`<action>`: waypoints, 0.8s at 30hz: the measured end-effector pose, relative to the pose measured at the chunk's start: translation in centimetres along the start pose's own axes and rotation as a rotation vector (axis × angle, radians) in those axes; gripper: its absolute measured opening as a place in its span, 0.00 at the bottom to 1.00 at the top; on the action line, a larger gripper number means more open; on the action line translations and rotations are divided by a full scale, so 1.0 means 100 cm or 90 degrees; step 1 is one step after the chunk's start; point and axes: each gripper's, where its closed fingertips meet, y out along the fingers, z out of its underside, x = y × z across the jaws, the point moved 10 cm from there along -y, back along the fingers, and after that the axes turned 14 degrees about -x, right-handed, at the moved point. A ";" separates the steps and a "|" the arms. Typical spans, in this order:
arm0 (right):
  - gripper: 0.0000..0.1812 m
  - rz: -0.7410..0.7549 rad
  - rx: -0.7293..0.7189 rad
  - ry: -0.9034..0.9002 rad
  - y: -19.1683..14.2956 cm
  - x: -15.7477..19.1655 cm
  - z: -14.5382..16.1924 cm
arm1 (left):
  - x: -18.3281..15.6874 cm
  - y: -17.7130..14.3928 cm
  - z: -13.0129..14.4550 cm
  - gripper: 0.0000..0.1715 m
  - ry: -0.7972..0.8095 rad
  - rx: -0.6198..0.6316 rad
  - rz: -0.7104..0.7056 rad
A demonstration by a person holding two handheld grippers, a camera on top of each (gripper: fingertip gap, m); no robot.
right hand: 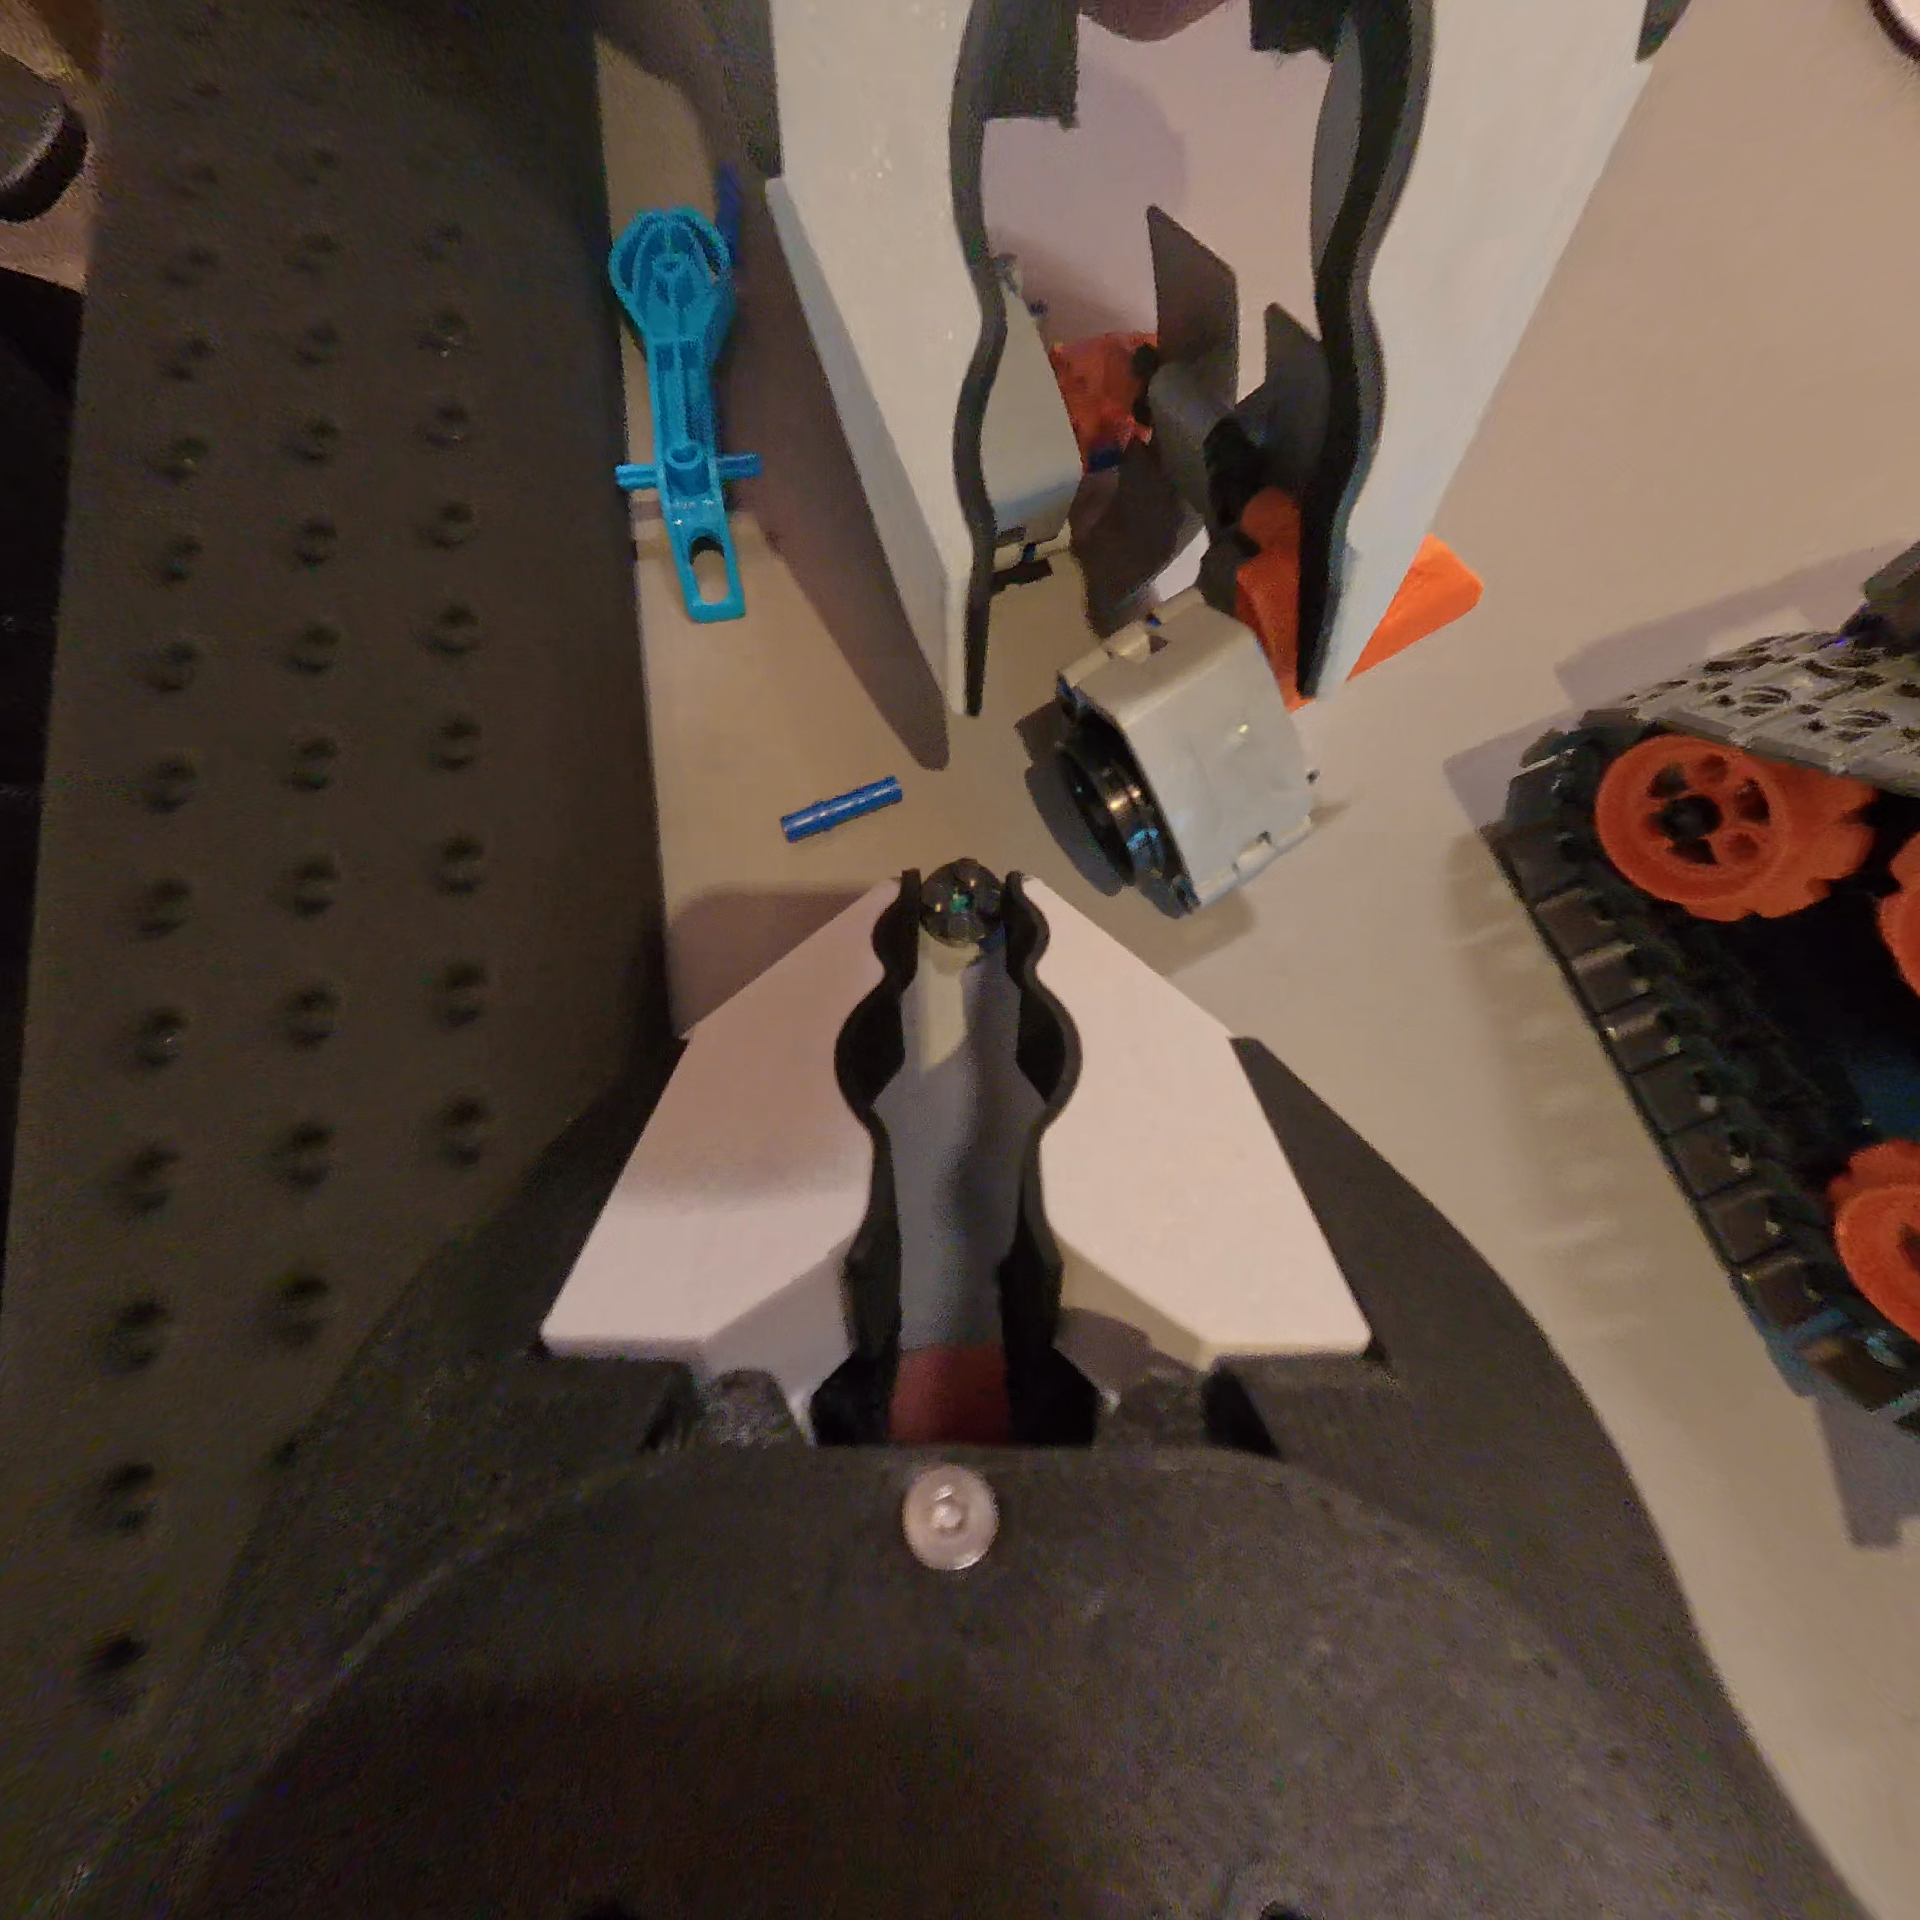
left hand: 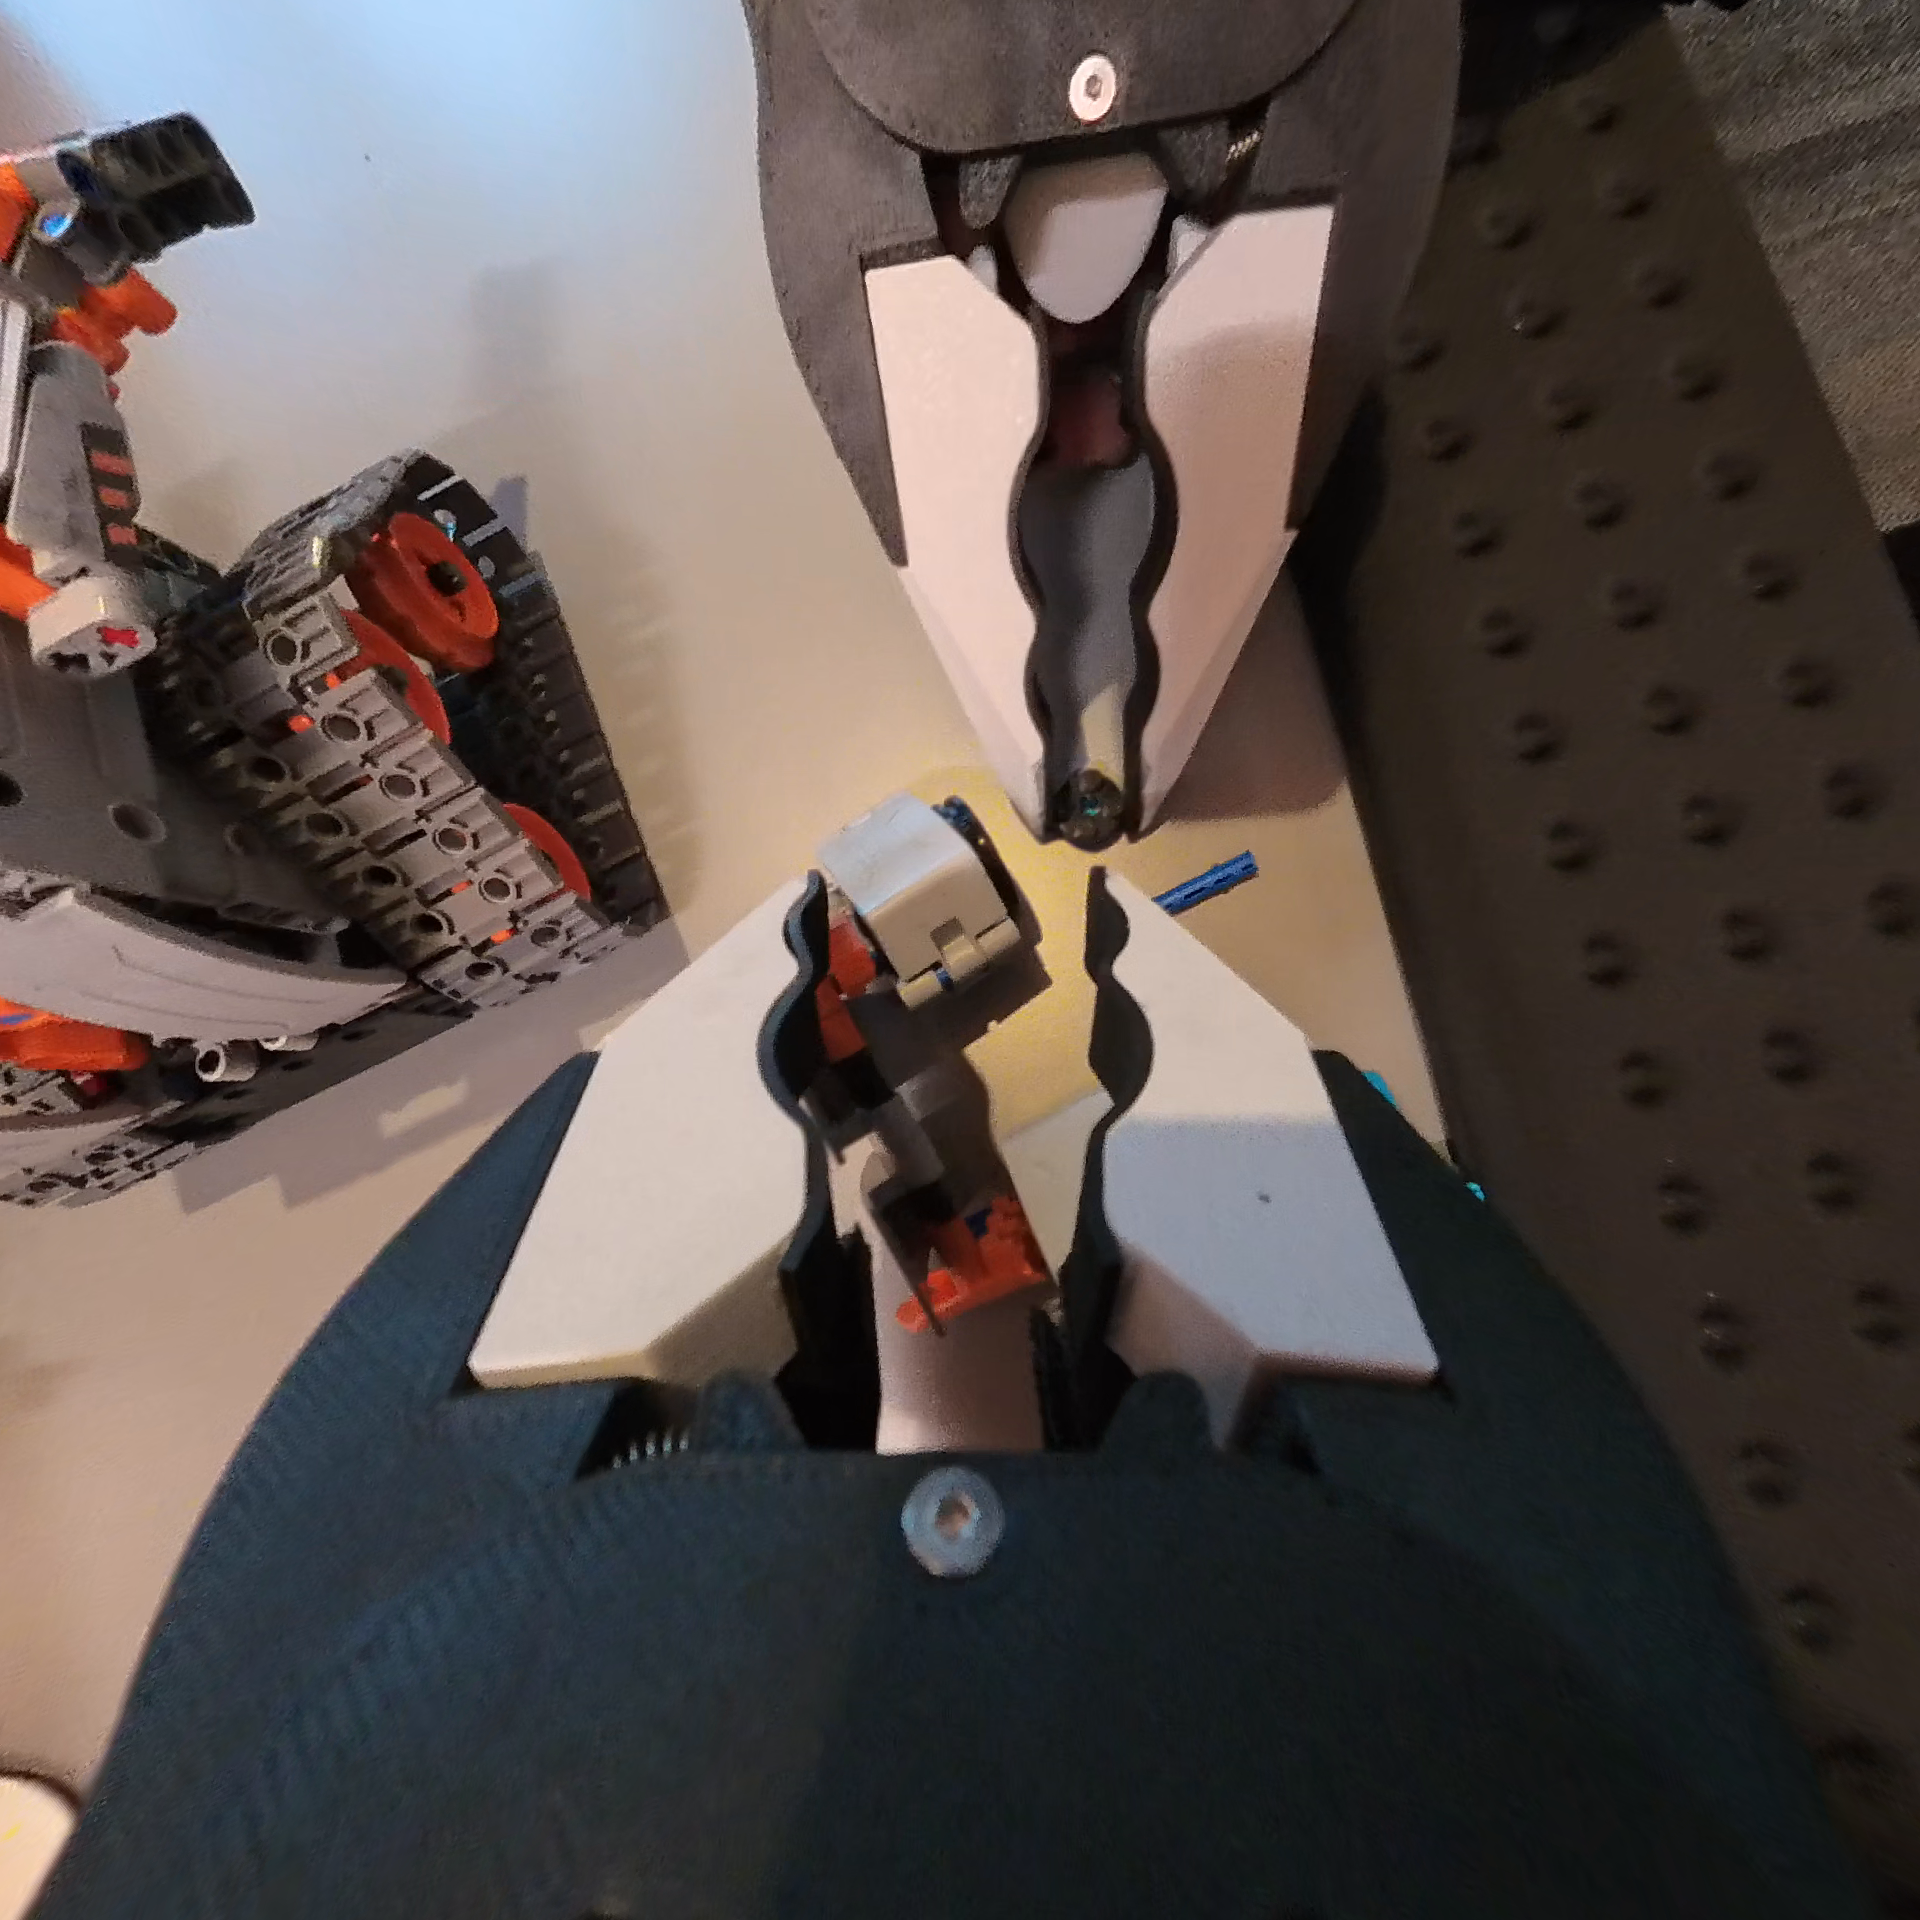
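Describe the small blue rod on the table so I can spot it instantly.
Start at the dark studded mat along the table edge. Just off it, ahead of the right claw, lies the small blue rod. It is short, straight and dark blue, unlike the larger turquoise tool farther along.

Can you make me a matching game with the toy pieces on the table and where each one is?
Things:
1. grey and orange piece
2. small black round piece
3. blue pin
4. turquoise tool

Places:
A. lying loose on the table, between the two grippers
B. beside the dark studded mat
C. between the left gripper's fingers
D. at the right gripper's fingertips

Pairs: 1-C, 2-D, 3-A, 4-B
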 end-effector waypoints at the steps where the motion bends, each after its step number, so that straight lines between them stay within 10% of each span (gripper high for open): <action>1: 0.07 0.006 0.001 -0.001 0.000 -0.001 0.000 | 0.000 0.000 -0.001 0.28 0.007 0.002 -0.004; 15: 0.07 -0.126 -0.264 0.228 -0.041 -0.019 -0.009 | -0.044 0.000 -0.034 0.11 0.370 -0.056 -0.112; 24: 0.07 -0.160 -0.324 0.261 -0.049 -0.020 -0.013 | -0.050 0.002 -0.040 0.04 0.396 -0.093 -0.147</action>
